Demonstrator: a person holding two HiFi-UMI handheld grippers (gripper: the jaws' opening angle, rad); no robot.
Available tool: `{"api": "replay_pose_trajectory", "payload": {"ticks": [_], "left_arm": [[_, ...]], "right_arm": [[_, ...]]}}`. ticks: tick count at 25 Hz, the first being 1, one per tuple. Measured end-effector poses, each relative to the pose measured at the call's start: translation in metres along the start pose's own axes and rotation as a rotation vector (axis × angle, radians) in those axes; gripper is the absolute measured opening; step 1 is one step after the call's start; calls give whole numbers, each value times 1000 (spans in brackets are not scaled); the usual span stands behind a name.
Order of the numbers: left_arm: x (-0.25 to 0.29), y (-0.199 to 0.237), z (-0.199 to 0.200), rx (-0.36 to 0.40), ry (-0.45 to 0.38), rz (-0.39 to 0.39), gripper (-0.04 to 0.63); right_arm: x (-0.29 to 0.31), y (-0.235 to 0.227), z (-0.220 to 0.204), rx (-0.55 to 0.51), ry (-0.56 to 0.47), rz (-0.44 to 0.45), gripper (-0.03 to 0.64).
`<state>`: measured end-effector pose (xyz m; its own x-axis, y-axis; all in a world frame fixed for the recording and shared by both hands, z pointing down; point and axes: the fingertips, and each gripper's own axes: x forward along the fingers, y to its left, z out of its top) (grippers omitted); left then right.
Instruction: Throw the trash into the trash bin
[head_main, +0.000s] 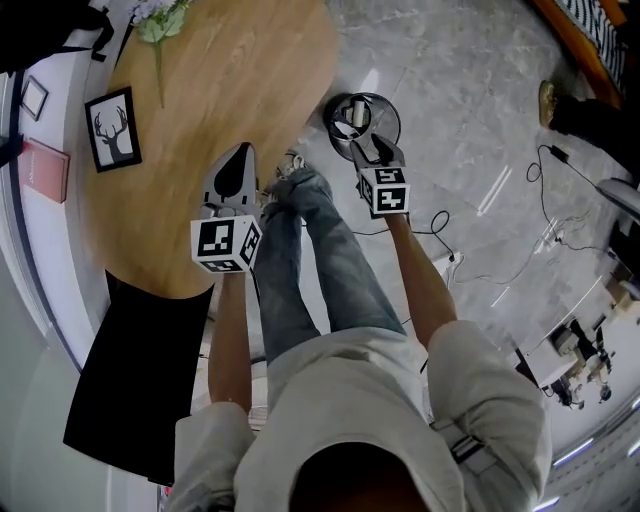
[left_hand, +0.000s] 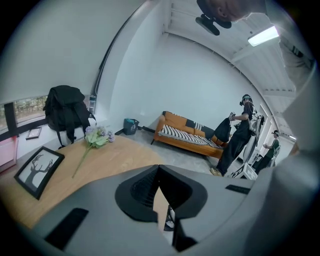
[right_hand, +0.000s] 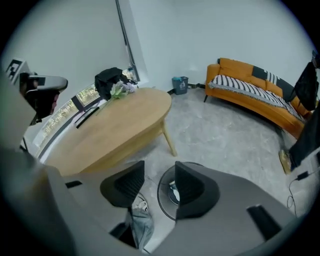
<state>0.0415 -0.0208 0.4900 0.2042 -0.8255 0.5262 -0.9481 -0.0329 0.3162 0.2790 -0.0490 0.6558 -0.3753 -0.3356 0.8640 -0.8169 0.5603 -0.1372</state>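
**A:** Head view, item one?

**B:** Trash bin (head_main: 392, 112): round, open top, standing on the floor just beyond the table (head_main: 230, 80) edge. A pale scrap (head_main: 352, 115) lies inside it, most likely the trash. Right gripper (head_main: 372, 148): pointing steeply down, tips over the bin's near rim. Left gripper (head_main: 238, 160): over the table's edge, well to the left of the bin.

**A:** Left gripper view?

**B:** Left gripper (left_hand: 159, 172): jaw tips meet, nothing between them. Table (left_hand: 115, 160): wood top ahead and below. Bin: not made out here, only a dark sliver in the gap under the tips.

**A:** Right gripper view?

**B:** Right gripper (right_hand: 159, 170): jaws stand apart, nothing between the pads, only floor showing through. Trash bin (right_hand: 160, 196): straight below and slightly right, its rim crossing the gap and running behind the right jaw. Pale scrap (right_hand: 173, 190): inside the bin, beside that jaw's inner edge and clear of both pads.

**A:** Which relation governs the next move?

**B:** The bin lies under the right claw, a shade to its right. Being round with its mouth upward, it has no long axis to match. The right hand is much the nearer. No trash is seen in either claw, so in my judgement the drop is done or nearly so.
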Motion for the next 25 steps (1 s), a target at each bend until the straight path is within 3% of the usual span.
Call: {"api": "replay_pose_trajectory", "payload": {"ticks": [6, 12, 19, 25], "left_arm": [[-35, 36, 11, -51, -52, 114, 17], [-97, 81, 3, -141, -120, 296, 17], [-200, 126, -28, -254, -185, 510, 17], [-271, 136, -40, -320, -255, 654, 17]], "right_arm": [[-4, 79, 62, -140, -82, 147, 138], [-6, 189, 116, -351, -155, 351, 101], [-32, 321, 135, -545, -207, 551, 53], [-69, 391, 143, -691, -248, 665, 29]]}}
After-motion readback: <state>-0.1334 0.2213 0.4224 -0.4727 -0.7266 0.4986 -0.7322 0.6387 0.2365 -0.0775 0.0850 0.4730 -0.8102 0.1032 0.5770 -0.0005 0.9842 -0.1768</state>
